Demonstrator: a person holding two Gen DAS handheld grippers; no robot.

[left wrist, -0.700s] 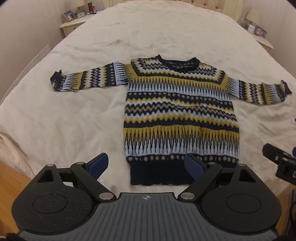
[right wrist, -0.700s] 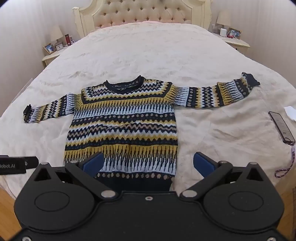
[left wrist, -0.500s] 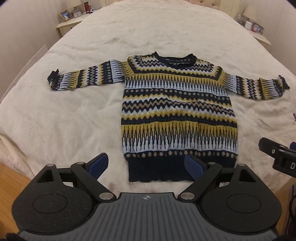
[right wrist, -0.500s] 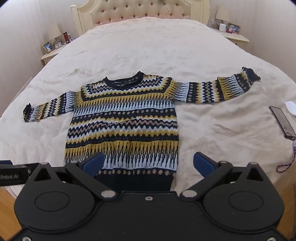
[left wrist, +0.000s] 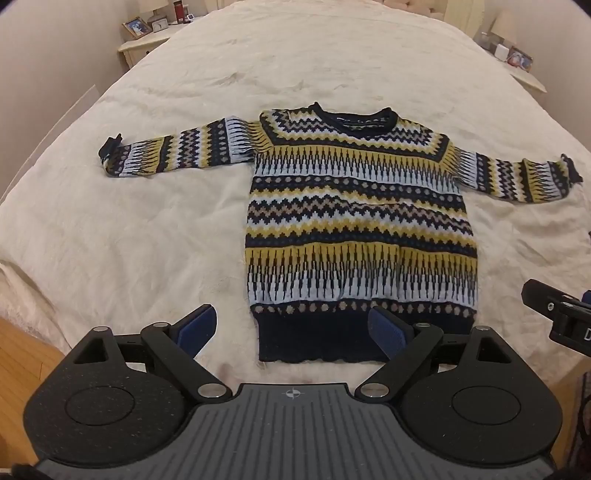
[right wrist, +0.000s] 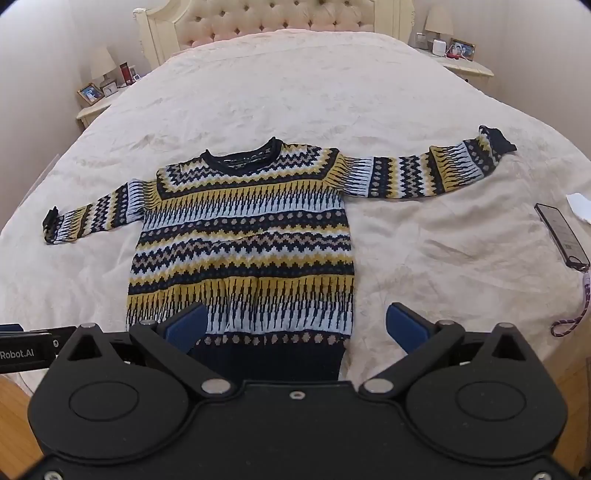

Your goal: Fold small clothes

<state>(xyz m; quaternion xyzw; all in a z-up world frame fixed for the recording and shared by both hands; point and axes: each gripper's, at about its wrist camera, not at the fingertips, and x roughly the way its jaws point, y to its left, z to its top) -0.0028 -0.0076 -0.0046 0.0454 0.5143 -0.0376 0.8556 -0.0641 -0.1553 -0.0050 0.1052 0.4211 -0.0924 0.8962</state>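
A small knit sweater (left wrist: 358,229) with navy, yellow and pale blue zigzag bands lies flat on the cream bedspread (left wrist: 129,240), sleeves spread out to both sides, neck away from me. It also shows in the right wrist view (right wrist: 243,251). My left gripper (left wrist: 291,326) is open and empty, hovering just short of the navy hem (left wrist: 321,343). My right gripper (right wrist: 295,326) is open and empty above the hem's right part. The right gripper's tip shows at the left view's right edge (left wrist: 554,310).
A phone (right wrist: 561,232) with a braided strap (right wrist: 576,314) and a white paper (right wrist: 580,206) lie at the bed's right edge. Nightstands (right wrist: 96,107) with lamps and frames flank the tufted headboard (right wrist: 273,22). Wood floor (left wrist: 22,369) shows beside the bed.
Both grippers have moved slightly forward and tilted, so the sweater sits a little higher in view. Both stay open. The sweater has not moved.
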